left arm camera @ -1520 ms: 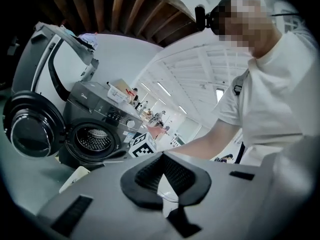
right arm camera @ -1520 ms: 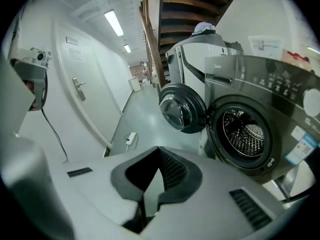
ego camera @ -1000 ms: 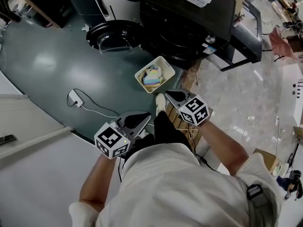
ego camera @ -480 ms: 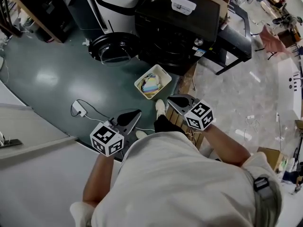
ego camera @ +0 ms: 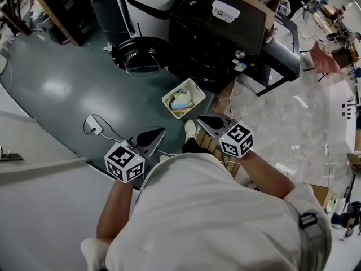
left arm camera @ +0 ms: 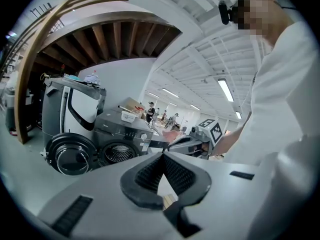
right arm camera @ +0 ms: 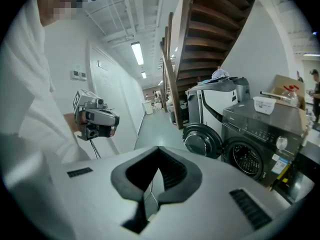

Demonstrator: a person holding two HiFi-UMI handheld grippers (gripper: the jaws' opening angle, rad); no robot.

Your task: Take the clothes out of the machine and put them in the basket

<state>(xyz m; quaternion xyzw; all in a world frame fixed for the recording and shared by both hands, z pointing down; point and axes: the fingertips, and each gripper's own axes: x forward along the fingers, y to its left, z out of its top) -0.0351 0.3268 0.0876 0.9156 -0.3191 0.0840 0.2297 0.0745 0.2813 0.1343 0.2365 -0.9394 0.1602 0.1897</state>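
Left claw [ego camera: 159, 131] closed, right claw [ego camera: 199, 118] closed — both empty, angled slightly down

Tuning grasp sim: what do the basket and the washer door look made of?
Basket: likely plastic; cream, matte, with a thin moulded rim. Washer door: dark ring, probably plastic, around a clear glossy window, glass or clear plastic; reflections show on it.

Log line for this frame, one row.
left tongs: shut, empty | right tongs: shut, empty | basket: in front of washer, clothes inside | washer door: open

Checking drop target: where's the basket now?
Head view, centre: the basket sits on the green floor just in front of the washing machine, right of its open door.
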